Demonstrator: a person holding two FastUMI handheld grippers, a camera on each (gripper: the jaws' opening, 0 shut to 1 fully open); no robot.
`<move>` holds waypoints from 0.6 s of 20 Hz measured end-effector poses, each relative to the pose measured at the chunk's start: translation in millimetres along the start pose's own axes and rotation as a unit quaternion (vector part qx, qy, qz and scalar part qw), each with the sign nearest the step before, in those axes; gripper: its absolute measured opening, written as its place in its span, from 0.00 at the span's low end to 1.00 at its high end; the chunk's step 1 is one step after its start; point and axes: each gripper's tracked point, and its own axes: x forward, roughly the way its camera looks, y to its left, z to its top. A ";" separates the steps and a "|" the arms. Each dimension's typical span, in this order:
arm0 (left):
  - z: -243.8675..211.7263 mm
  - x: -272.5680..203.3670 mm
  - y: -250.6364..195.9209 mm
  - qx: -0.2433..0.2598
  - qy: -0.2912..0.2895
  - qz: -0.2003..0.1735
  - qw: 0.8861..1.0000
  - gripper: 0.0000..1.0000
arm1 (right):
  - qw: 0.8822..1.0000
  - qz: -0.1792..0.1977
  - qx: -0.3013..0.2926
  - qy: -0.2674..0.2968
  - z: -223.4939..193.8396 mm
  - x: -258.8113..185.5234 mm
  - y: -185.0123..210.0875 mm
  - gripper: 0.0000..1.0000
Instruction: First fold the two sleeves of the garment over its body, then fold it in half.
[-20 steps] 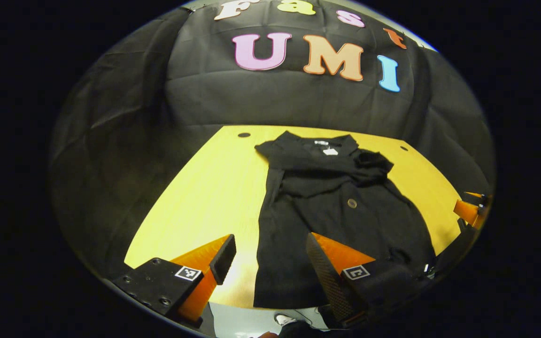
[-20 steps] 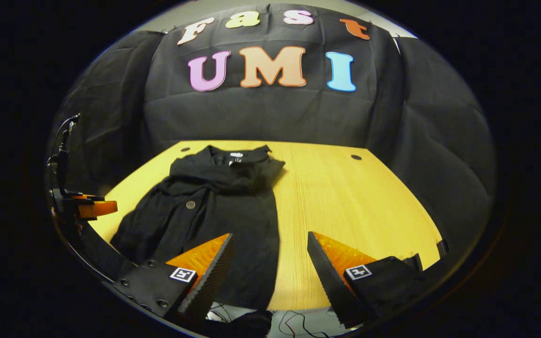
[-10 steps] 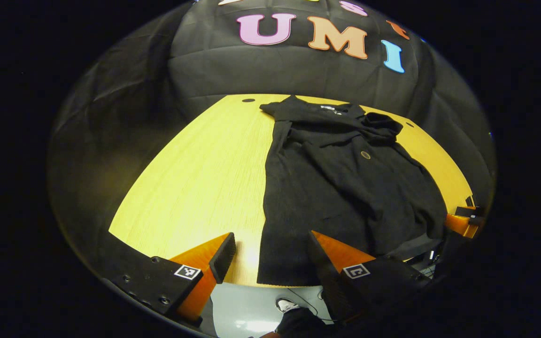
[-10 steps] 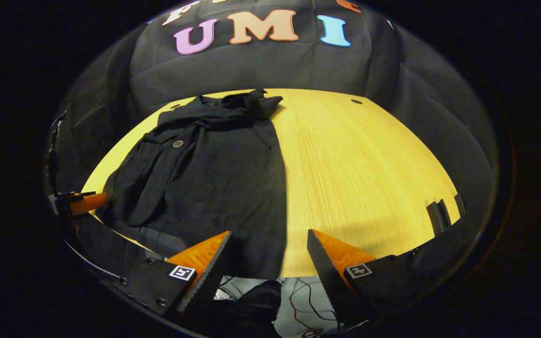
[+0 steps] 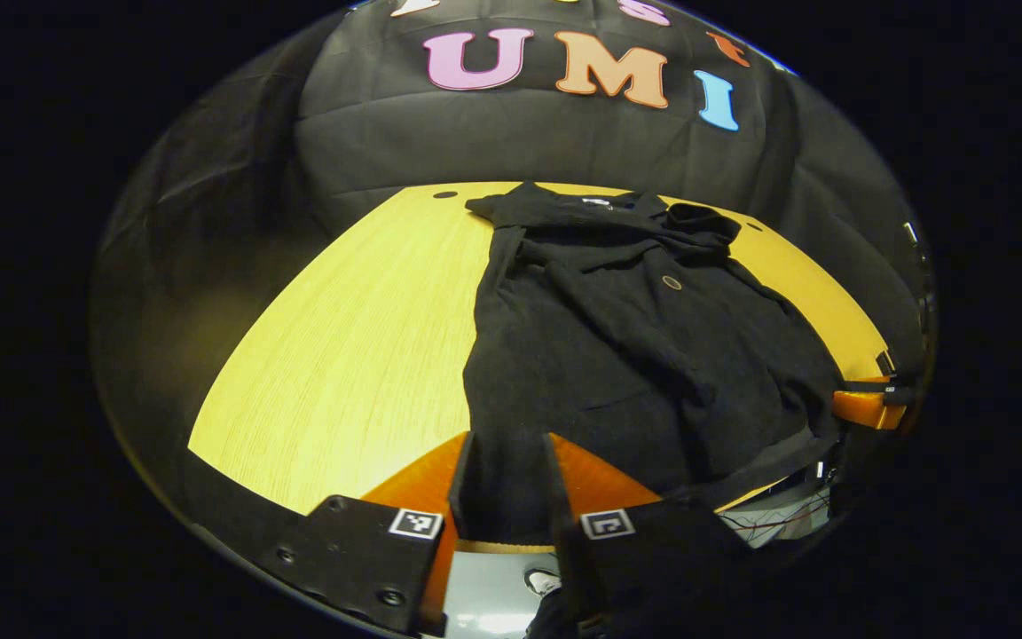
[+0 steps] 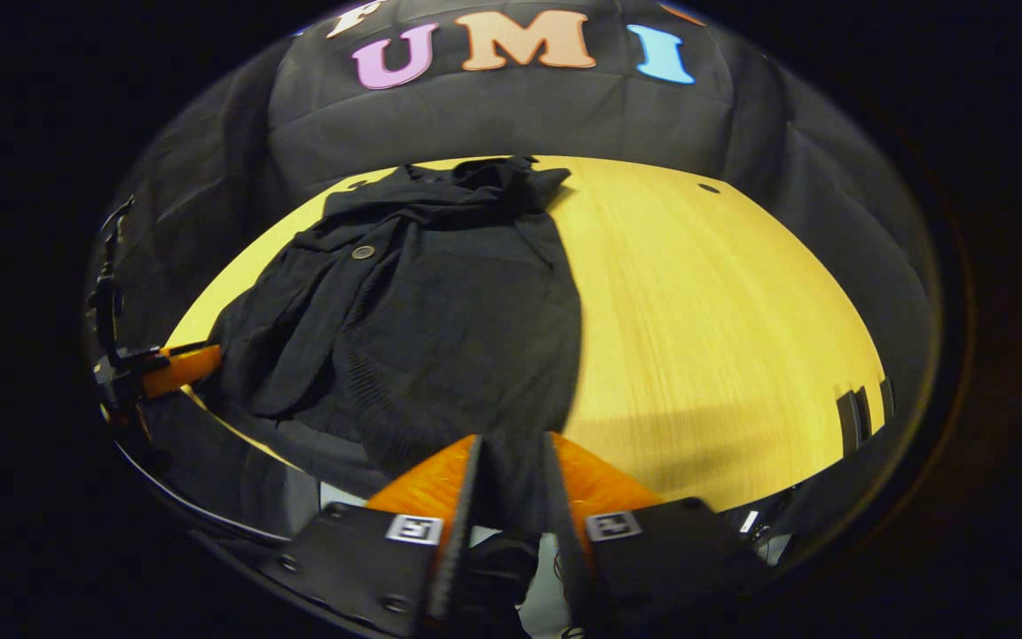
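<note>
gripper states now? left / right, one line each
Left gripper: closed on the near hem of the black garment.
Right gripper: closed on the same hem, at its other near corner.

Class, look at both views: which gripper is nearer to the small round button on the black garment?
Left. The left gripper pinches the garment's hem on the side where the button lies; the right gripper pinches the hem's other corner, farther across.
</note>
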 end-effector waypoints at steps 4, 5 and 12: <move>0.6 0.8 -4.9 -0.014 0.037 -0.002 0.999 0.00 | 1.000 0.002 -0.007 0.016 -0.5 -3.5 5.8 0.04; 5.1 -4.8 -5.9 -0.036 0.043 -0.009 0.998 0.00 | 1.000 0.014 0.005 0.007 6.2 -8.3 10.1 0.04; 122.9 -35.3 7.0 -0.072 -0.059 -0.040 0.995 0.00 | 0.989 0.041 0.025 -0.141 136.7 -65.5 27.2 0.03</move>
